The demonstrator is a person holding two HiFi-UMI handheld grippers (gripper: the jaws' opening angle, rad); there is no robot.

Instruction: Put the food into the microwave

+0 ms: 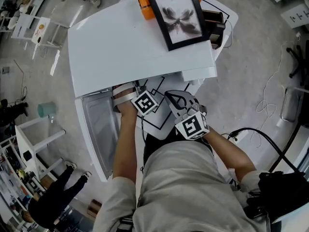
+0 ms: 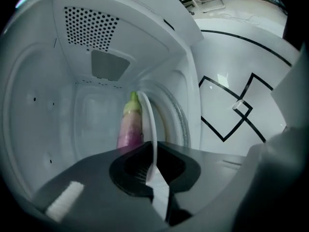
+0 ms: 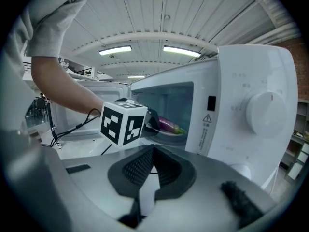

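A purple eggplant with a green tip (image 2: 129, 129) lies on a white plate (image 2: 148, 124), which shows edge-on in the left gripper view. My left gripper (image 2: 153, 170) is shut on the plate's rim and holds it inside the white microwave (image 3: 251, 115) cavity. In the right gripper view the eggplant (image 3: 169, 125) and plate sit just past the door opening, beyond the left gripper's marker cube (image 3: 123, 122). My right gripper (image 3: 149, 166) is shut with nothing in it and stays outside, in front of the microwave. In the head view the microwave's top (image 1: 130, 47) hides the plate.
The microwave door (image 1: 99, 129) hangs open to the left. A framed picture (image 1: 178, 16) and an orange box (image 1: 145, 4) lie on the microwave's top. The control dial (image 3: 263, 108) is on the right of the front. The white table (image 2: 241, 81) carries black line markings.
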